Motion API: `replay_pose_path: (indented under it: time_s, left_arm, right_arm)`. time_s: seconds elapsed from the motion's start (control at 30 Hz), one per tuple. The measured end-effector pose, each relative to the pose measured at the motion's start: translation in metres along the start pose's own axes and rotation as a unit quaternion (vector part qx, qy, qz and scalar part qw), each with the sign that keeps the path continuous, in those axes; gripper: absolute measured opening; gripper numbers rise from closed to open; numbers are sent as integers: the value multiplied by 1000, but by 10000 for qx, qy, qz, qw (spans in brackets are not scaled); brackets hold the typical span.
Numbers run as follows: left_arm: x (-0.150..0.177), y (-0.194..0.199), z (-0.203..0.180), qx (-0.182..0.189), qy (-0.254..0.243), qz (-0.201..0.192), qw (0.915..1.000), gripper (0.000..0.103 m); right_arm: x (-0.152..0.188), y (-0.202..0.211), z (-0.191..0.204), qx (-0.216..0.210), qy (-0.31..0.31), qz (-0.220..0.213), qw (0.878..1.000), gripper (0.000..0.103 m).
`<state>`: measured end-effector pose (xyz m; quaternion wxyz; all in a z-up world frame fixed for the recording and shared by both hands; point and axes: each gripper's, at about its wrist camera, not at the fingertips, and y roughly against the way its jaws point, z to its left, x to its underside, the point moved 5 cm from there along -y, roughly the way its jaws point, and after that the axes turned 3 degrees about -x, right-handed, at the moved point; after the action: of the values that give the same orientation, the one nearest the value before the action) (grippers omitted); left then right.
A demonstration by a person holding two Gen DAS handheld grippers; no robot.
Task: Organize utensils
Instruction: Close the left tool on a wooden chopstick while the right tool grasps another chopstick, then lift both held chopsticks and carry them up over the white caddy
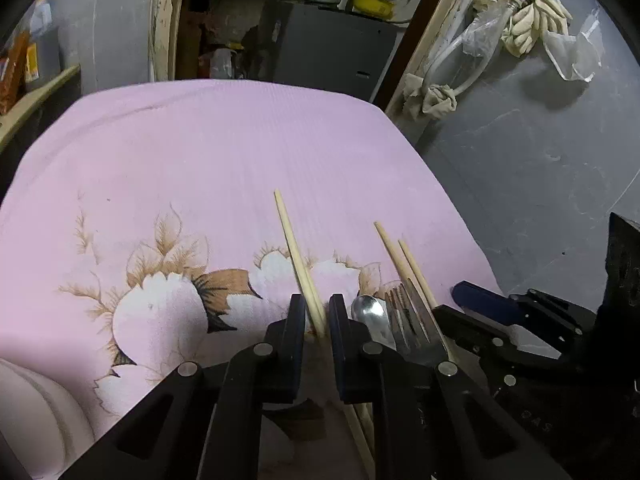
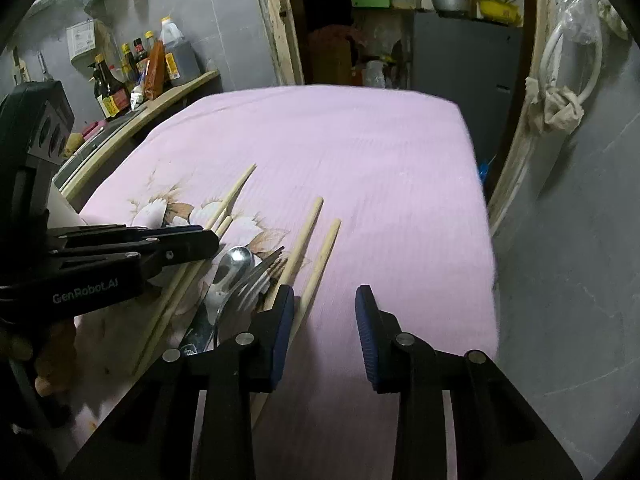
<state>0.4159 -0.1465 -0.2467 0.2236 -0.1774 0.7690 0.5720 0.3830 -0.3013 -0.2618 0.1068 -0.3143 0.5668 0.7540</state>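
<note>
The utensils lie in a loose row near the front edge of a tabletop covered by a pink flowered cloth (image 1: pixel 224 152), and little sorting looks done so far; on my reading the work is at its first pick-ups. The left gripper (image 1: pixel 318 316) is clenched on a pair of chopsticks (image 1: pixel 294 248), the two sticks running together between its narrow jaws and pointing away over the cloth; they seem to be resting on the cloth rather than lifted, though I cannot be sure. Just to their right lie a spoon (image 1: pixel 370 312) and a fork (image 1: pixel 408 312), overlapping, untouched; beyond them a second pair of chopsticks (image 1: pixel 404 260) fans slightly apart. The right gripper (image 2: pixel 324 320) stands released over that second pair (image 2: pixel 316 248); one stick passes just inside its left pad, the other lies under or beside that pad, and neither looks pressed from both sides. No holder, tray or rack shows in either view, so where the things are meant to go cannot be told; everything is left to group or place.
</note>
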Motion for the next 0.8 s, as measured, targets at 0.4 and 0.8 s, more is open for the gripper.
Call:
replay_pose_path:
  time_s: [0.4,0.8]
  left_arm:
    - [0,2,1,166,296,37,9994,5]
    - [-1,61,-9,478,331,-571,9967,5]
  right_arm:
    - [-14,-6,4,249,-236,358,9988,8]
    - [-5,75,-21,-421,-1552,-992,9820,4]
